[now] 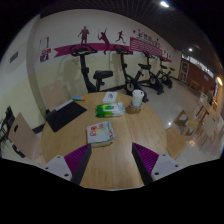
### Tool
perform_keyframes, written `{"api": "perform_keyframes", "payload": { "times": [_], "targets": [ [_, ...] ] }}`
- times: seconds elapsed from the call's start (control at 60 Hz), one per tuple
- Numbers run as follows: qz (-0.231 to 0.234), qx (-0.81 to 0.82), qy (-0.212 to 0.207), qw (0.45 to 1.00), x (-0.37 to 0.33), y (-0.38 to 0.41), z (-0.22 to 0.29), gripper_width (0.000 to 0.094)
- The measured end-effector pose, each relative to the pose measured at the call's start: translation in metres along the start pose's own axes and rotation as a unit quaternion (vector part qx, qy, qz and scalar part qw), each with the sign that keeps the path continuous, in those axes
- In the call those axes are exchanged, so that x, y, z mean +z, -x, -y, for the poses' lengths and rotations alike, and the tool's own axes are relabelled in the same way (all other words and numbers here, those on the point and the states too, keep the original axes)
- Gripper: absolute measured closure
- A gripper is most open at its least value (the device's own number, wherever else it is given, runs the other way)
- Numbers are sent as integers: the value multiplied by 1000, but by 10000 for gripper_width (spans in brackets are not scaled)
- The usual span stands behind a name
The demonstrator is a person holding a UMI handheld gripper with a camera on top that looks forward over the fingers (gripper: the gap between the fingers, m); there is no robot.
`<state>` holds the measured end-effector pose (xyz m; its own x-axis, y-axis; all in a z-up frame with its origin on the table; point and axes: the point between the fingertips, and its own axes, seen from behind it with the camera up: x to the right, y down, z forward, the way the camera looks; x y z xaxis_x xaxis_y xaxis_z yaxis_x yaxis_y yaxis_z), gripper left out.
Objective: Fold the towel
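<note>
The claw (111,163) is held above the near part of the wooden surface (120,150), and its two fingers, each with a purple pad (75,160), stand wide apart with nothing between them. Only bare wood shows in the gap.

The towel (100,133) lies beyond the fingers, near the middle of the surface. It looks like a small stack of light cloth with some colored marks on it, and it seems already bunched or partly folded, but I cannot tell how many layers it has or if the edges are matched. Just behind it there is a green and white pack (109,109), maybe wipes, and further back to the right a white cup (138,98). Behind the surface, exercise bikes (100,78) stand along a wall with a pink stripe.

In my judgement the task is at its beginning or between two steps: the claw does not touch the towel and holds nothing. What is left is to move forward to the towel, take one edge, and bring it over. Whether any fold is already made, the view does not show clearly
</note>
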<state>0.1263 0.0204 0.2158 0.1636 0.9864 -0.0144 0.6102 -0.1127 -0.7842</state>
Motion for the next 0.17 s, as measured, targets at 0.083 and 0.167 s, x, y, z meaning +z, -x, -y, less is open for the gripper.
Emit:
{"api": "perform_keyframes", "payload": {
  "times": [0.083,0.167],
  "targets": [
    [5,0,-6,1000,-5,5,2,77],
    [13,-3,-9,1000,-8,12,1,74]
  ]
}}
